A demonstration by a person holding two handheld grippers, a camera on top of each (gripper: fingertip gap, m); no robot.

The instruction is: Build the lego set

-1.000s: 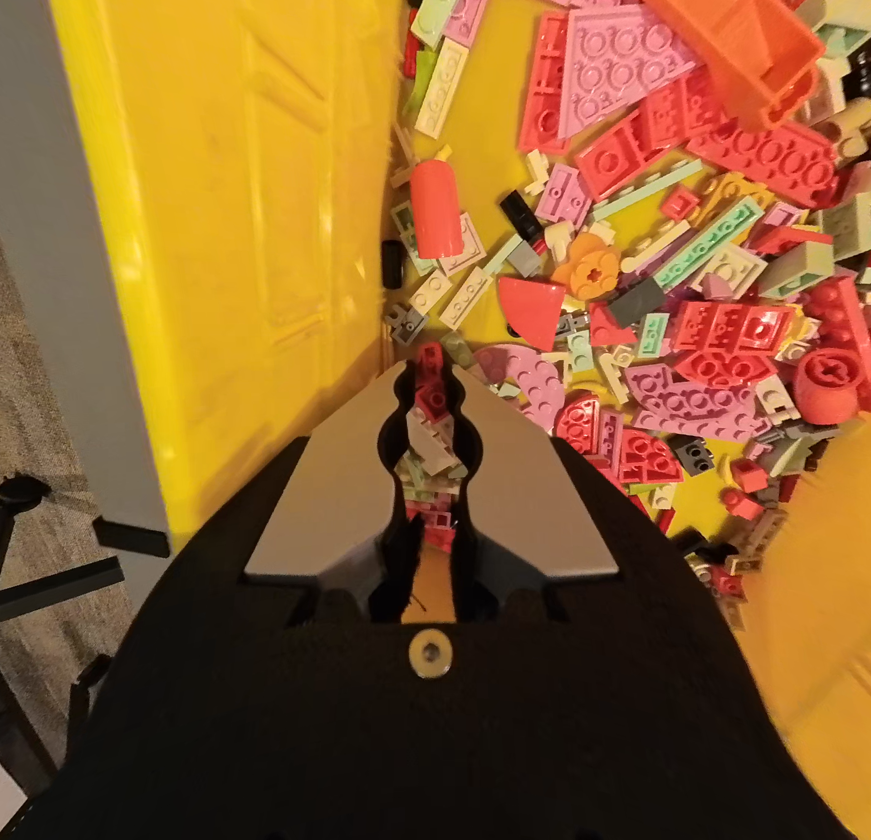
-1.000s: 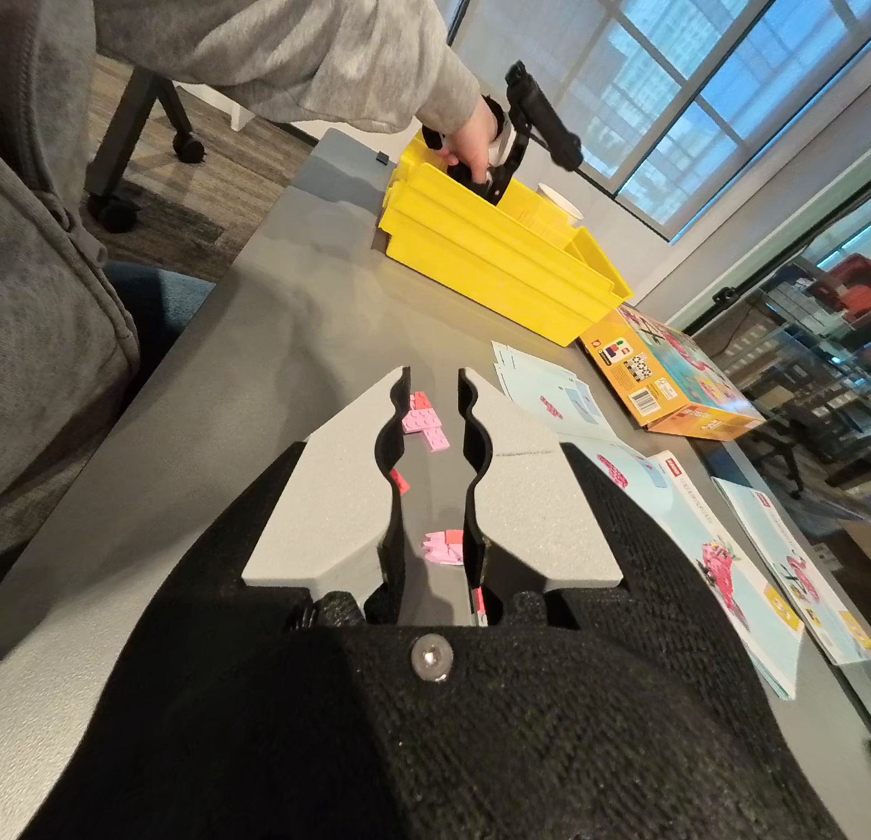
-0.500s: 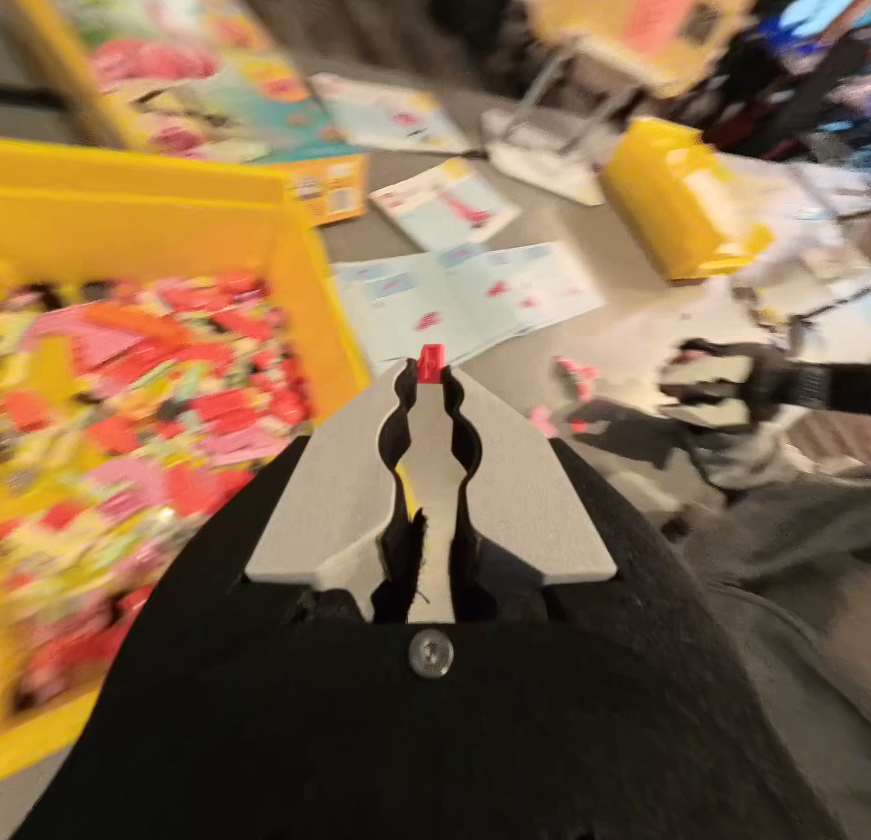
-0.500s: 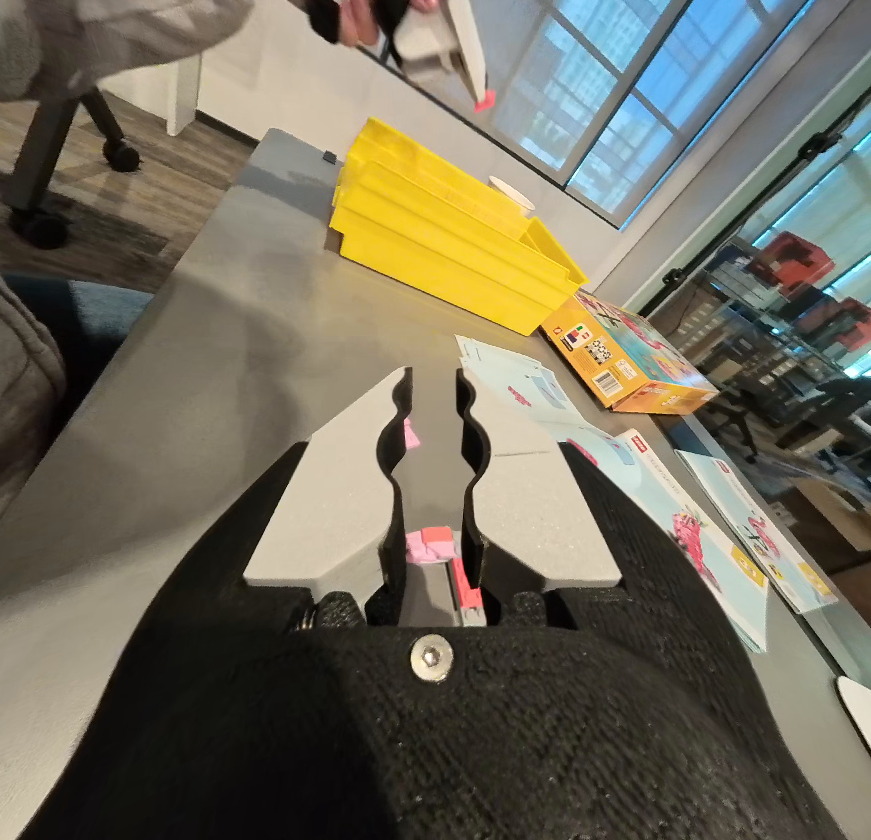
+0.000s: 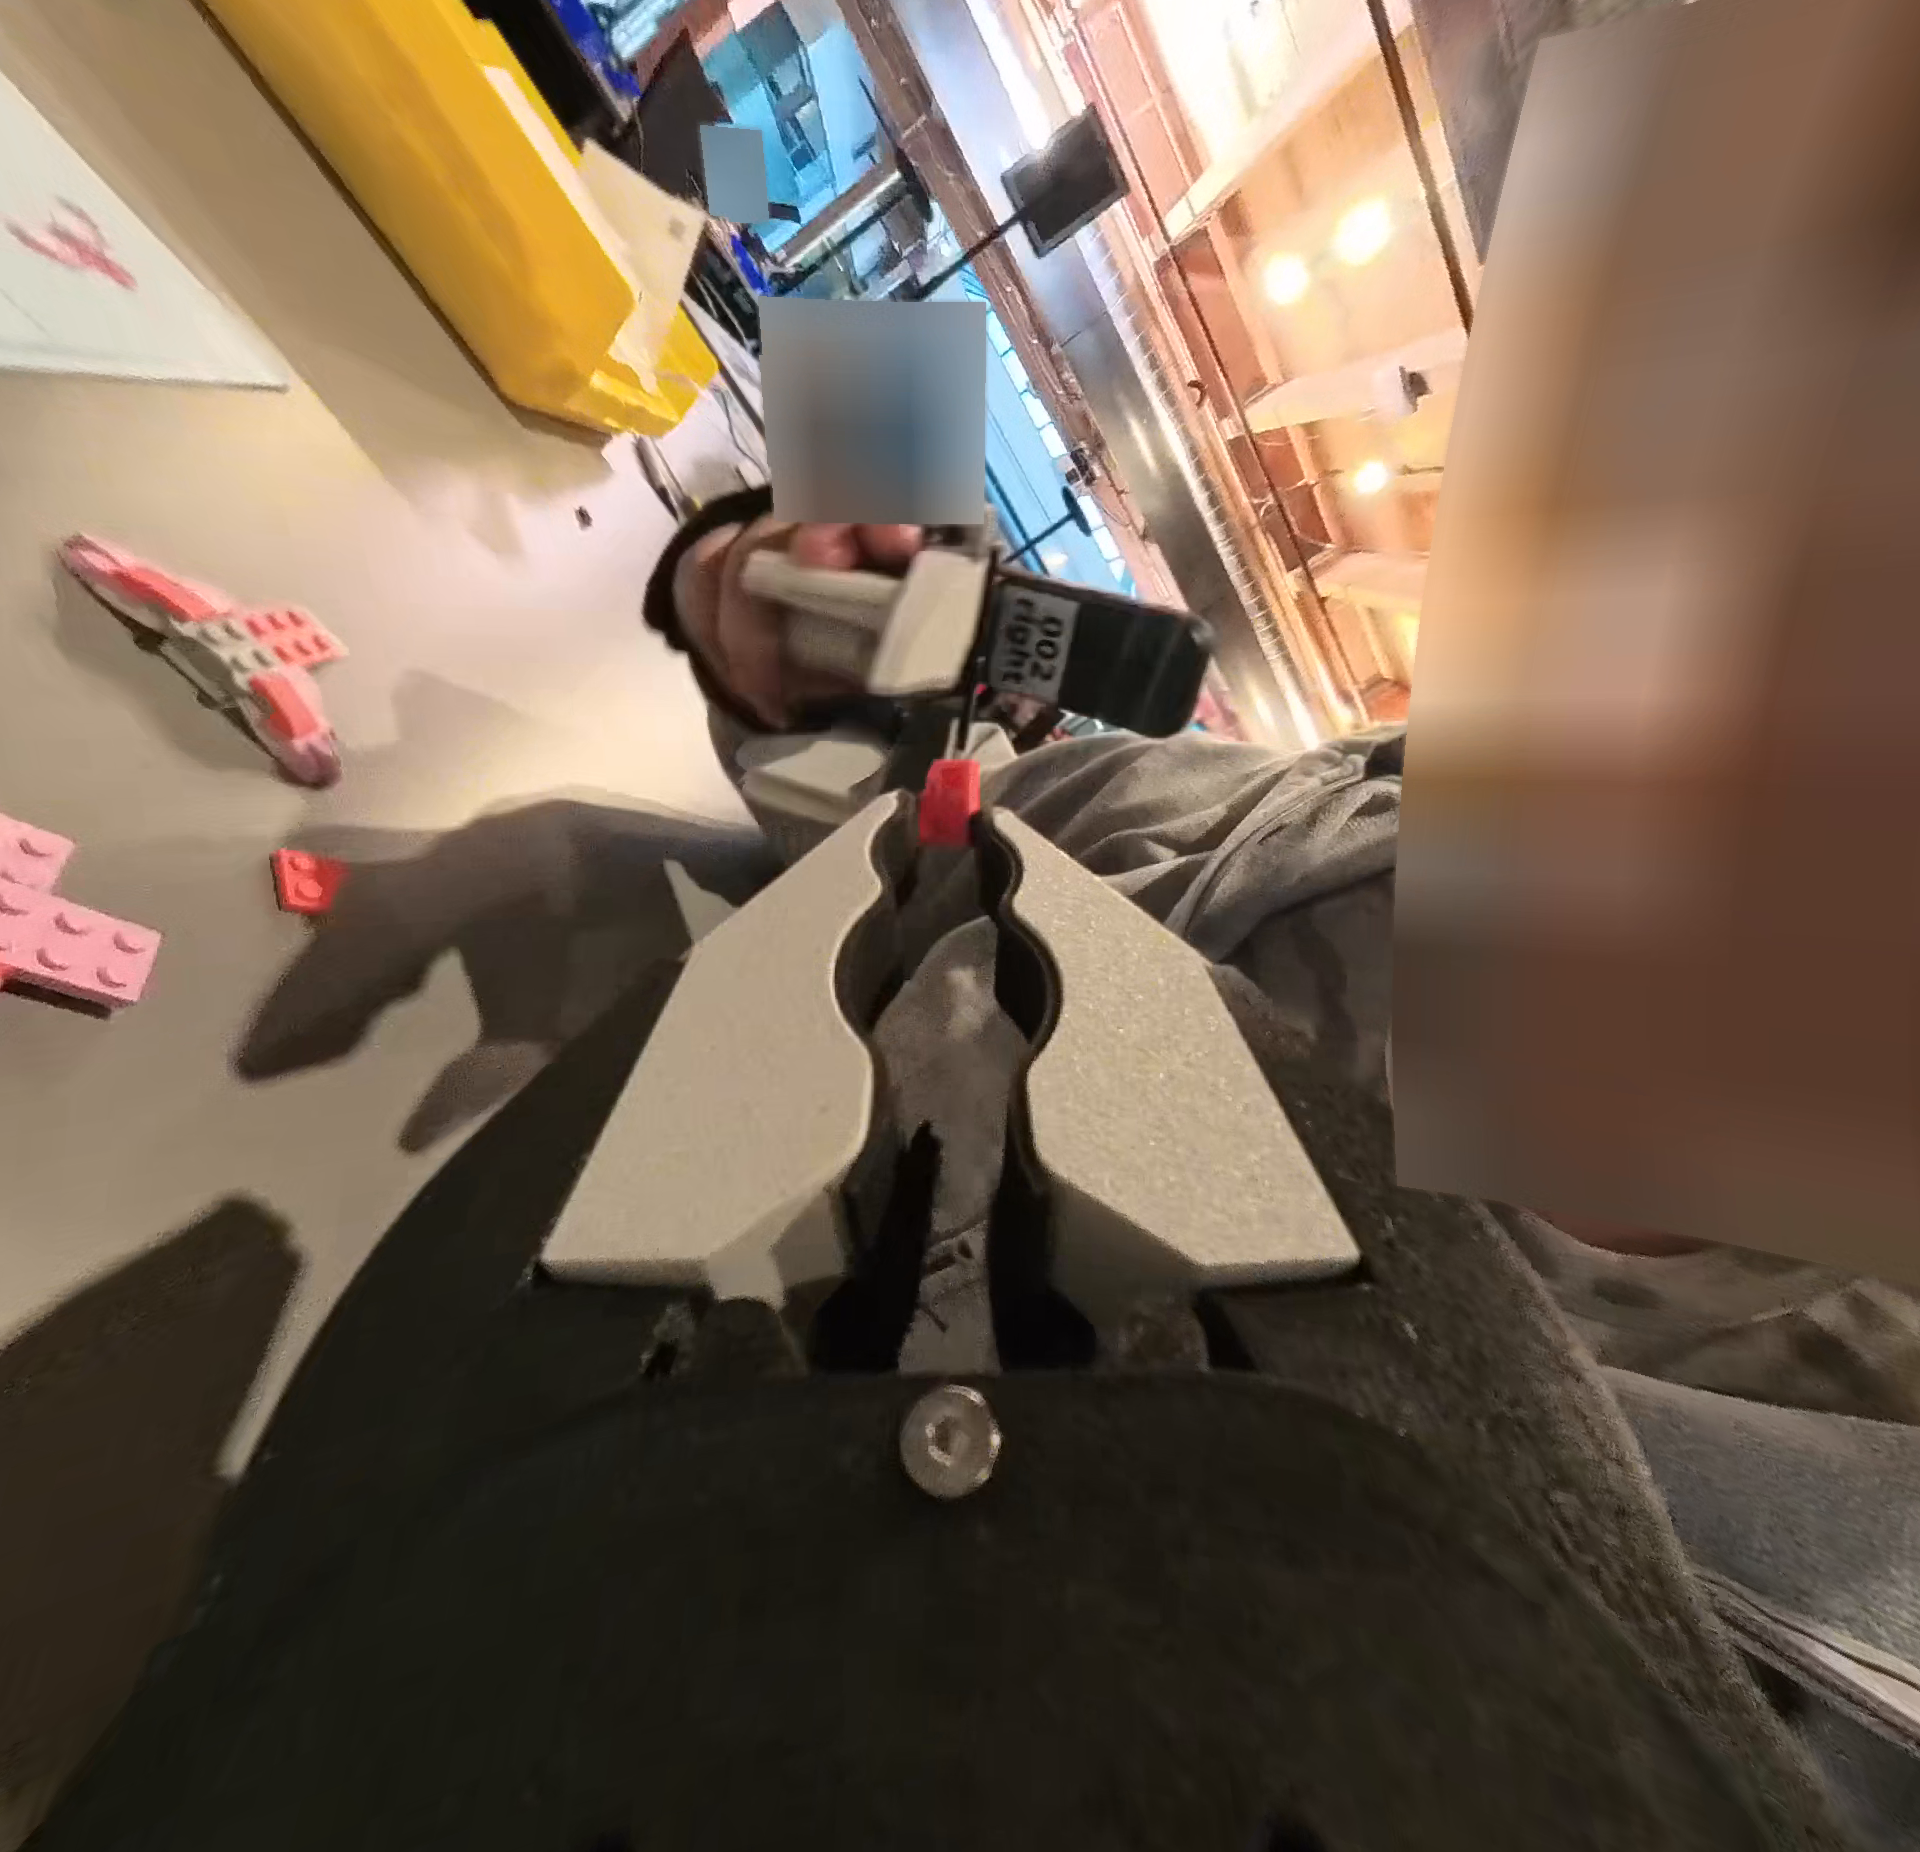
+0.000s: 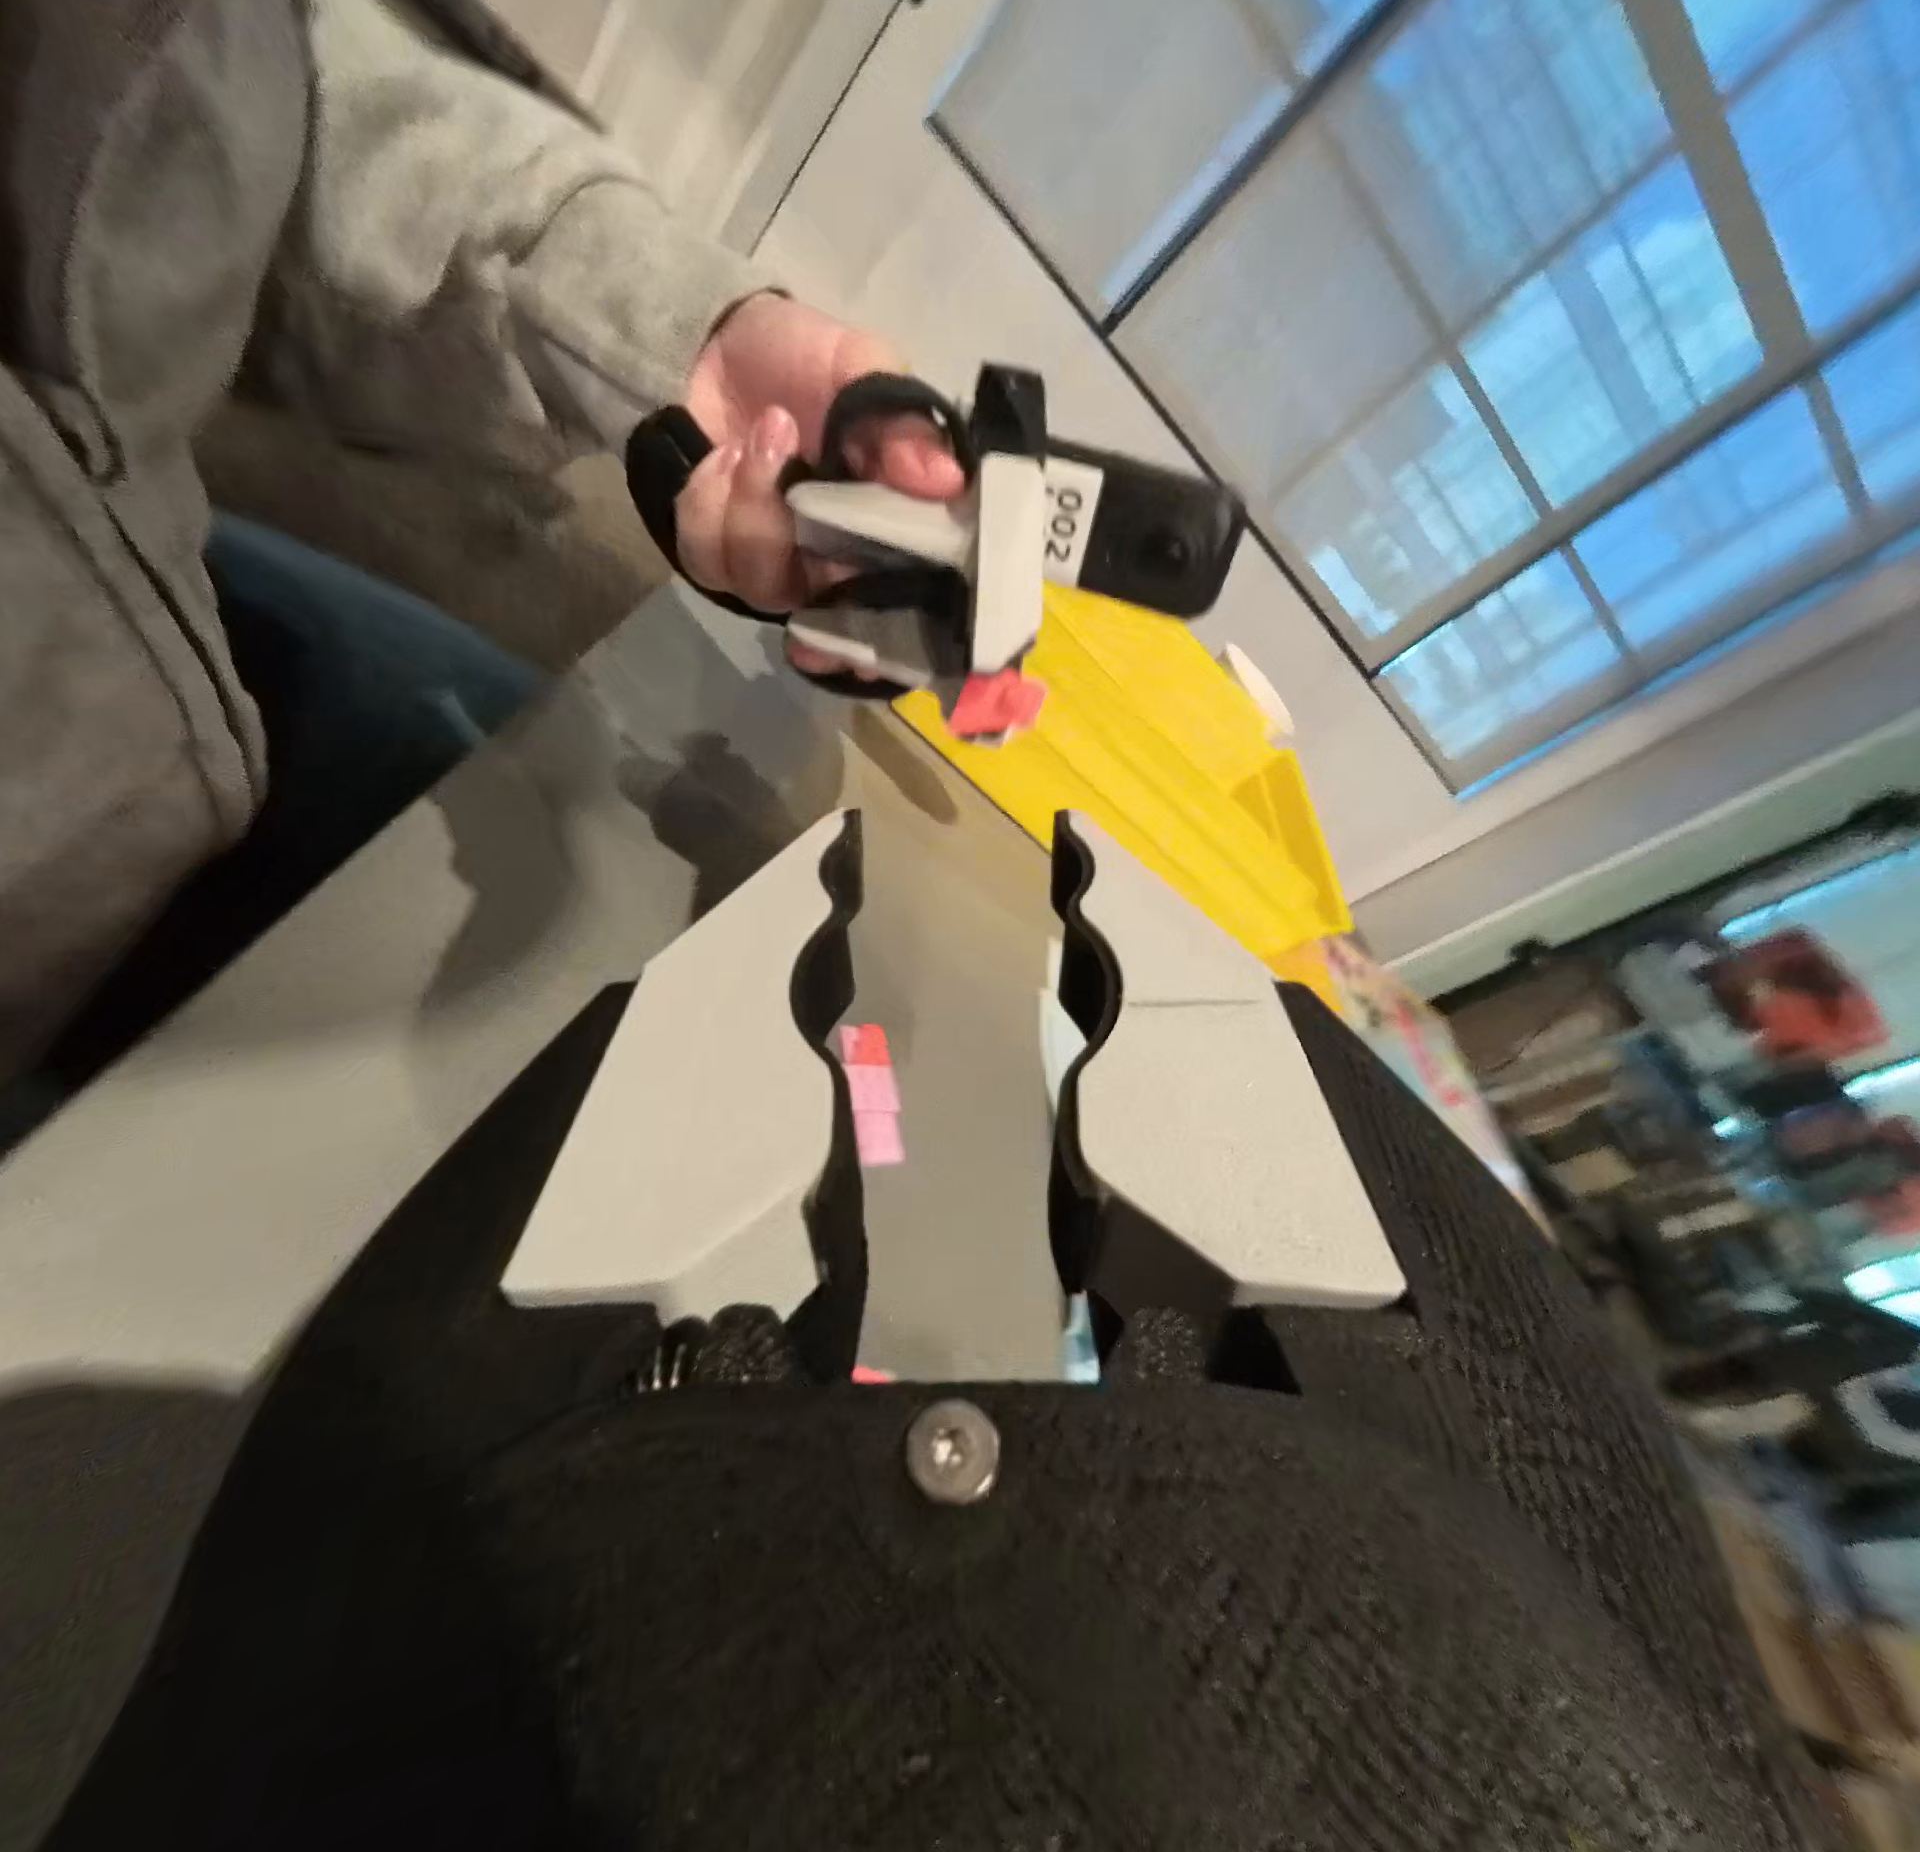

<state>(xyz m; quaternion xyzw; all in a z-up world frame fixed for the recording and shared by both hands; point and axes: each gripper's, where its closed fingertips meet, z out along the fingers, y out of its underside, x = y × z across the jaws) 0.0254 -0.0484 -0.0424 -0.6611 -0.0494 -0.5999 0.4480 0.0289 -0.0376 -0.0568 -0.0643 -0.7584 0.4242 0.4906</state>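
My left gripper (image 5: 948, 823) is shut on a small red brick (image 5: 948, 803) at its fingertips and holds it in the air above the grey table (image 5: 499, 597). It also shows in the right wrist view (image 6: 977, 685), held by a hand, with the red brick (image 6: 992, 709) at its tip. My right gripper (image 6: 956, 828) is open and empty, tilted up towards the left one. A partly built pink, grey and coral piece (image 5: 213, 649) lies on the table. Pink plates (image 5: 62, 924) and a small red plate (image 5: 308, 880) lie near it.
Yellow bins (image 6: 1132, 753) stand at the table's far side, and another yellow bin (image 5: 436, 161) shows in the left wrist view. An instruction booklet (image 5: 94, 285) lies flat. Pink pieces (image 6: 871, 1096) lie on the table under my right gripper. A person's grey sleeve (image 6: 416, 244) is close. Only a small space, under 4 cm, lies between the two pairs of fingers. The right tips stand about 12 centimetres off the small red plate (image 5: 308, 880).
My left gripper has come up out of the yellow bin with the red brick and swung over the table to face the right gripper. My right gripper has tilted up, still open.
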